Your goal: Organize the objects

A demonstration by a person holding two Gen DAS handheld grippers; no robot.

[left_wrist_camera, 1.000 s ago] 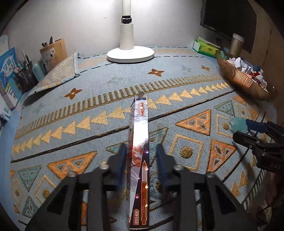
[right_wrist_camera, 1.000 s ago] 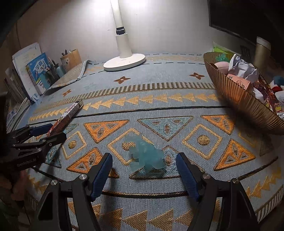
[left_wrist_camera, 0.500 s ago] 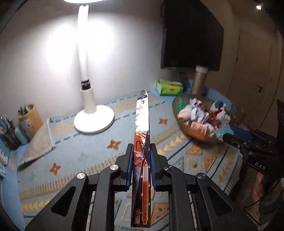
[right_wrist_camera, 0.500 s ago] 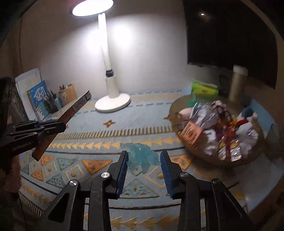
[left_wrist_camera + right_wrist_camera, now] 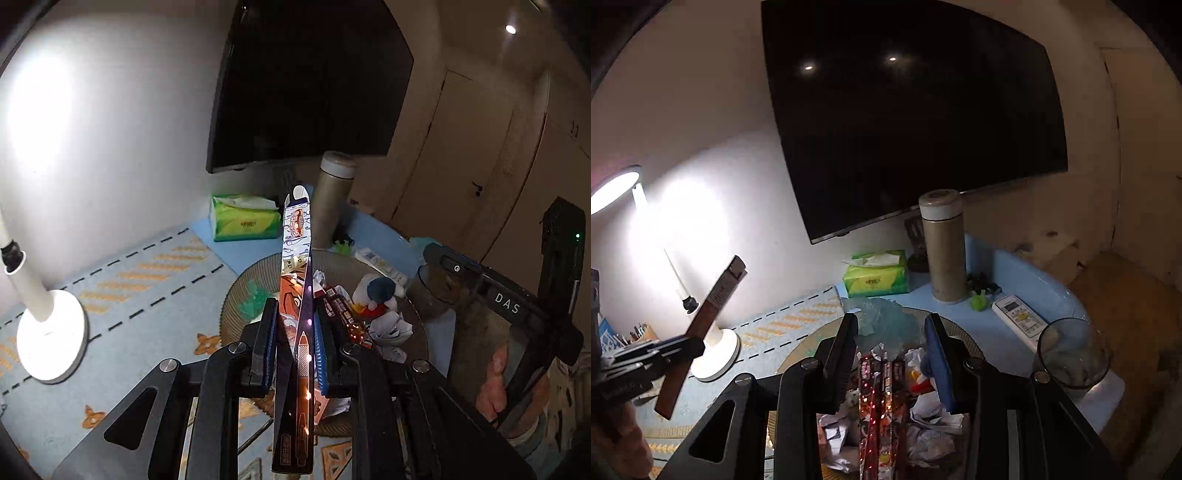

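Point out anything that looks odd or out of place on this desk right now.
The bowl is heaped with crumpled paper, snack sticks and a plush toy. A remote lies near the desk's edge beside a glass. Nothing looks spilled or broken.

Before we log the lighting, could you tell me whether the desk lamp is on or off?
On: the desk lamp head glows white and casts a bright patch on the wall behind it.
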